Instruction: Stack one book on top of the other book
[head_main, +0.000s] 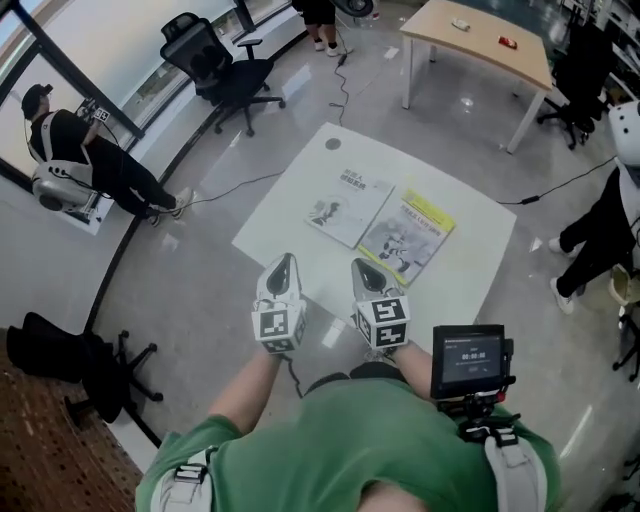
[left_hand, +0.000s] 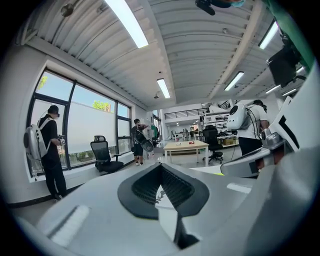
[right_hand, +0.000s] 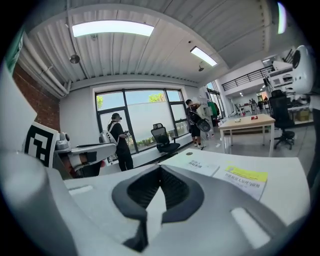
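Two books lie flat and side by side on the white table (head_main: 462, 268) in the head view. A white book (head_main: 350, 203) is on the left and a yellow-edged book (head_main: 408, 236) on the right, their long edges touching or nearly so, and neither rests on the other. The left gripper (head_main: 284, 266) and the right gripper (head_main: 366, 270) hang over the near part of the table, short of both books and touching neither. So the stacking is not begun. As I judge it, every step is left: get hold of one book, lift it, and lay it on the other.

In the left gripper view, the left gripper (left_hand: 161, 189) has its jaws clenched together with nothing between them. It looks across the table top toward a wooden desk (left_hand: 186, 146) and an office chair (left_hand: 102, 157) far off; the books hardly show here.

In the right gripper view, the right gripper (right_hand: 160, 192) is likewise clenched and empty. Beyond its tips lie the white book (right_hand: 199, 164) and the yellow-edged book (right_hand: 246, 179), ahead and to the right, well apart from the jaws. Either gripper would likely have to open before it could take a book's edge.
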